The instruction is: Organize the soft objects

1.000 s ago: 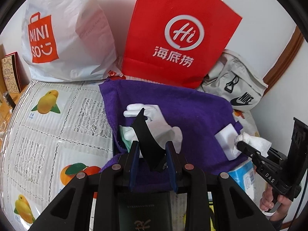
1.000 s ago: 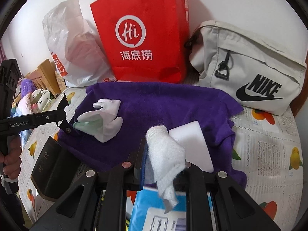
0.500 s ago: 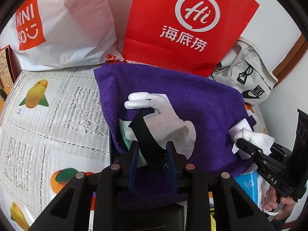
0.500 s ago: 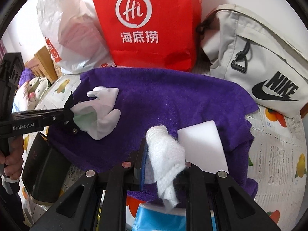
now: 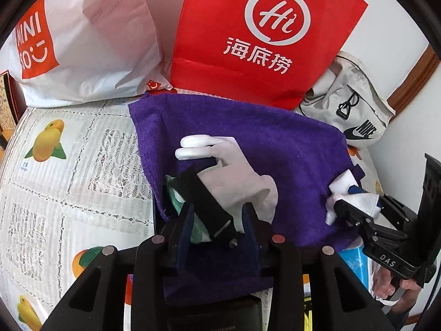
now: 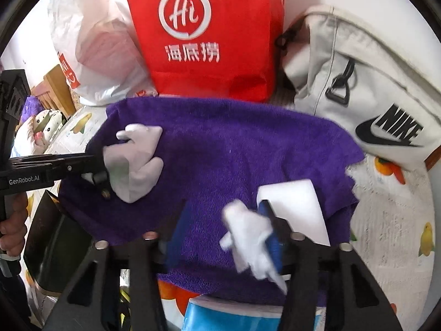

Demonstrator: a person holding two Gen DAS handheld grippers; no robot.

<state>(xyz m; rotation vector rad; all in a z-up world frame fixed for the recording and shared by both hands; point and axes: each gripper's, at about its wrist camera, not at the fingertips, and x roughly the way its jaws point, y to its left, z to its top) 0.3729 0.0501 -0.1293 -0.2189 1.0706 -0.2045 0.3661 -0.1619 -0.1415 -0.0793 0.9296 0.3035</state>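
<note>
A purple towel lies spread across the tabletop as the place where the soft things are gathered. Its back edge runs up to a red paper bag.

A white glove lies near the towel's left edge with its fingers pointing toward the back. Its cuff sits between the jaws of the left tongs, together with a black strap that slants across the gap. These jaws have just been opening and now stand partly apart. The pads seem no longer to press, so this looks like the glove being let go where it is meant to stay.

At the towel's front right corner the right tongs have also just been opening, and their jaws stand wide. A crumpled white cloth hangs between them, clinging to the right-hand finger and no longer pinched. It sits just beside a white sponge block that lies flat on the same corner, probably so that the small white pieces end up side by side.

Soft cloth can catch on a pad, so the crumpled piece may lift off with the tongs.
</note>
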